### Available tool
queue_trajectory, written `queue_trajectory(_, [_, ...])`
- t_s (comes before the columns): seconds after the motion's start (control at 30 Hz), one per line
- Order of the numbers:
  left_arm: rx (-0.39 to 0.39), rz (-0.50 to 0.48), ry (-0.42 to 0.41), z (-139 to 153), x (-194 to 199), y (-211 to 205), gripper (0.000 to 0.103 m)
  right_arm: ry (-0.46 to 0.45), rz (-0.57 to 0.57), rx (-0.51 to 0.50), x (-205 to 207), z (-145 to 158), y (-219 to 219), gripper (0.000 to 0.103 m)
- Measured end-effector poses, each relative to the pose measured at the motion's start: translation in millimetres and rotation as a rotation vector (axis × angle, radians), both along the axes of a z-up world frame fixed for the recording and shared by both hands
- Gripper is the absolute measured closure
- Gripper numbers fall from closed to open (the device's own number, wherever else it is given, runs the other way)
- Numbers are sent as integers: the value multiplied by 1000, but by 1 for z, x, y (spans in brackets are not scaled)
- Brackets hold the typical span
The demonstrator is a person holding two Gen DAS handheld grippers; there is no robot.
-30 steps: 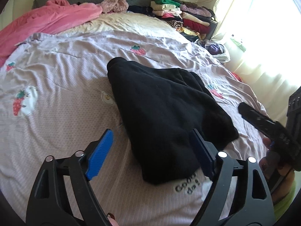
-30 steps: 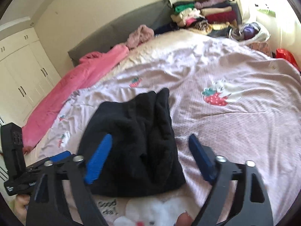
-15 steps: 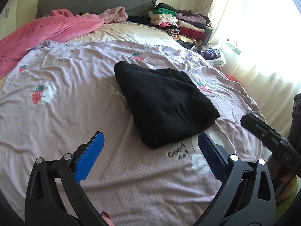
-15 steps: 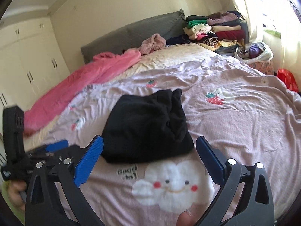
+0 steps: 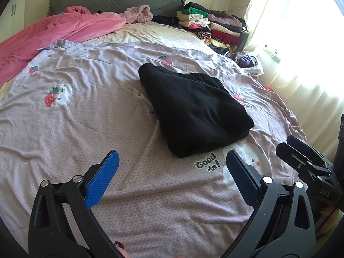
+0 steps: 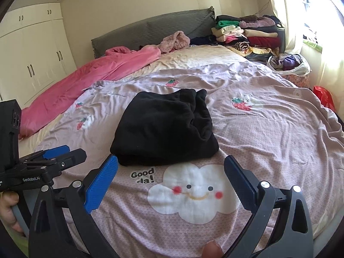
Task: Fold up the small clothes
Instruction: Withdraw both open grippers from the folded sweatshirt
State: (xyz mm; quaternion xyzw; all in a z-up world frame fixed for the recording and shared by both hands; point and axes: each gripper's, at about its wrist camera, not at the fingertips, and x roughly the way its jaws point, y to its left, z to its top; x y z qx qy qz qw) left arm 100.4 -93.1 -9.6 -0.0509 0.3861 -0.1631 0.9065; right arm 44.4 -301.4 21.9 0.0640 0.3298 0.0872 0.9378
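Note:
A black garment (image 5: 193, 109) (image 6: 165, 129) lies folded into a thick rectangle on the lilac bedspread (image 5: 86, 118) (image 6: 279, 129). My left gripper (image 5: 172, 165) hangs open in front of it, blue pads wide apart, nothing between them. My right gripper (image 6: 171, 169) is open too, just short of the garment's near edge, over a cloud print. Neither touches the cloth. Each gripper shows at the edge of the other's view, the right gripper (image 5: 305, 161) at the right and the left gripper (image 6: 53, 159) at the left, held by a hand (image 6: 8, 210).
A pink blanket (image 5: 53, 34) (image 6: 90, 81) lies along the far left of the bed. Several folded clothes (image 5: 215, 25) (image 6: 247, 34) are stacked by the grey headboard (image 5: 116, 0). A bag of clothes (image 6: 290, 64) sits at the bed's right edge, near a bright curtained window (image 5: 301, 53).
Both grippers have pulled back from the black garment, which stays folded on the bed, and their jaws have spread wider. A second ago the pads stood over its near edge.

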Motion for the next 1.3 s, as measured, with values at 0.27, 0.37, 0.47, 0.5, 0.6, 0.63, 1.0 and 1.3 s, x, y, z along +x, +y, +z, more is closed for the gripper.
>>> queue_trajectory(0.27, [4,11,-2,1,0,3,10,3,-1,-3,0,-1,0,5])
queue_trajectory(0.37, [6,15,-2,2,0,5,10,-1,-1,-4,0,-1,-1,5])
queue_trajectory(0.47, [8,17,-2,2,0,5,10,-1,-1,-5,0,0,-1,5])
queue_trajectory(0.5, [10,20,-2,2,0,5,10,-1,-1,-4,0,0,-1,5])
queue_trajectory(0.6, [15,23,-2,3,0,8,10,0,-1,-5,0,0,-1,5])
queue_trajectory(0.63, [17,26,-1,3,0,9,10,-1,0,-4,0,0,-1,5])
queue_trajectory(1.0, [36,39,-3,3,0,6,10,0,0,-6,0,0,-1,5])
queue_trajectory(1.3, [36,44,2,3,-1,8,10,0,0,-5,0,0,0,5])
